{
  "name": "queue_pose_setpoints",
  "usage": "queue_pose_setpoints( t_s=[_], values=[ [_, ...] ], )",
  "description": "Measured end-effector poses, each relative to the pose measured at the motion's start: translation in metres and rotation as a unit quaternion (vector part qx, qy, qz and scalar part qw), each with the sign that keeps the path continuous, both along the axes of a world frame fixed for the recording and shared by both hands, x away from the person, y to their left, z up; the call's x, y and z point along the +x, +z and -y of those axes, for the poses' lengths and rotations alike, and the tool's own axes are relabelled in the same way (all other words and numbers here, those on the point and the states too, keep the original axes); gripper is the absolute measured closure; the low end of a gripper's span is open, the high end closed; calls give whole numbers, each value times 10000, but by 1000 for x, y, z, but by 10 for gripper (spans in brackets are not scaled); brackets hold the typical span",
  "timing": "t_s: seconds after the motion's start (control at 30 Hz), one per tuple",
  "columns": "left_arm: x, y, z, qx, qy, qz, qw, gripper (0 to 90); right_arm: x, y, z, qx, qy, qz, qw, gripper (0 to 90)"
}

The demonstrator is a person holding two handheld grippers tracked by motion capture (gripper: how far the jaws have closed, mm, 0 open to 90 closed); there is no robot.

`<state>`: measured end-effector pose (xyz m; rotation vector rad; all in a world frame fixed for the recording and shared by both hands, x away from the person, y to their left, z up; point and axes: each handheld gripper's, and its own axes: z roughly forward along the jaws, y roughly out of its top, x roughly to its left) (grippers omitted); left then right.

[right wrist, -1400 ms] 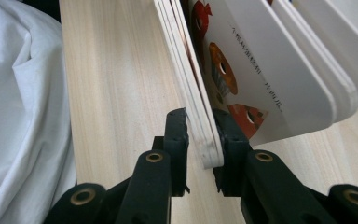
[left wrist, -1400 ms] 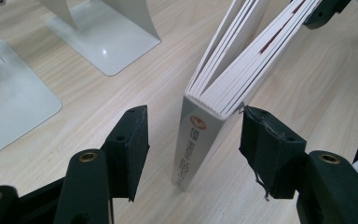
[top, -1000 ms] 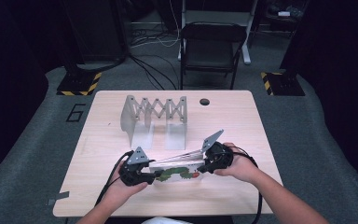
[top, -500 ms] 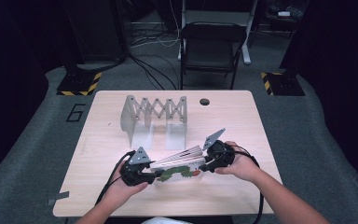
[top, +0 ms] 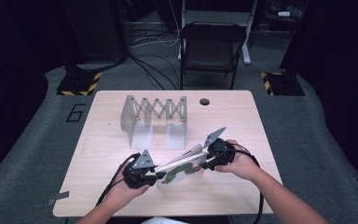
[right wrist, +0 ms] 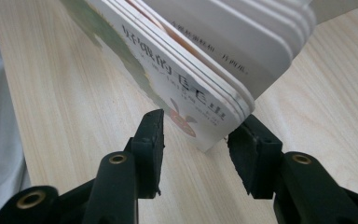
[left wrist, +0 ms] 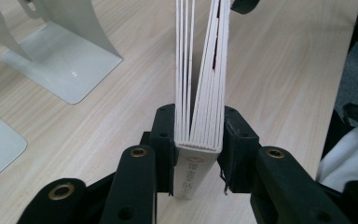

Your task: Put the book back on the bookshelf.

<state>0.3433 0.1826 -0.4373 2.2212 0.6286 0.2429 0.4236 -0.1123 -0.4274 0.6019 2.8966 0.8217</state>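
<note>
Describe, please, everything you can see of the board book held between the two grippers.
The board book has thick white card pages with rounded corners, a white spine with red print and a cover with green artwork and dark lettering. It lies slanted just above the near part of the wooden table, its pages fanned apart in two bunches. The left gripper has just been closing and now clamps the spine end. The right gripper has just been opening; its jaws flank the opposite corner, one clearly apart from the cover.

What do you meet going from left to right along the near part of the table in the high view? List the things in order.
Left gripper → board book → right gripper → person's right hand.
</note>
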Motion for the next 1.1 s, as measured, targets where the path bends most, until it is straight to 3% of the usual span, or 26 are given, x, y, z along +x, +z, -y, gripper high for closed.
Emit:
queue_pose_setpoints(
  t_s=[0.13, 0.23, 0.53, 0.77, 1.1],
  values=[
    [-3, 0, 2, 15, -93, 53, 9999, 738, 1, 1, -1, -11, -23, 48, 10000, 555],
    [-4, 1, 1, 29, -142, -31, 9999, 743, 1, 0, -3, 37, -69, 42, 10000, 554],
    [-6, 4, -12, 146, -67, 30, 9999, 745, 2, 1, -13, 135, -195, -9, 9997, 544],
    [-8, 4, -24, 113, 42, 70, 9999, 746, 4, 1, -21, 277, -216, 54, 9994, 523],
    [-6, 2, -35, 85, 27, -77, 9999, 735, 6, -3, -34, 341, -206, -28, 9992, 515]
  ],
)
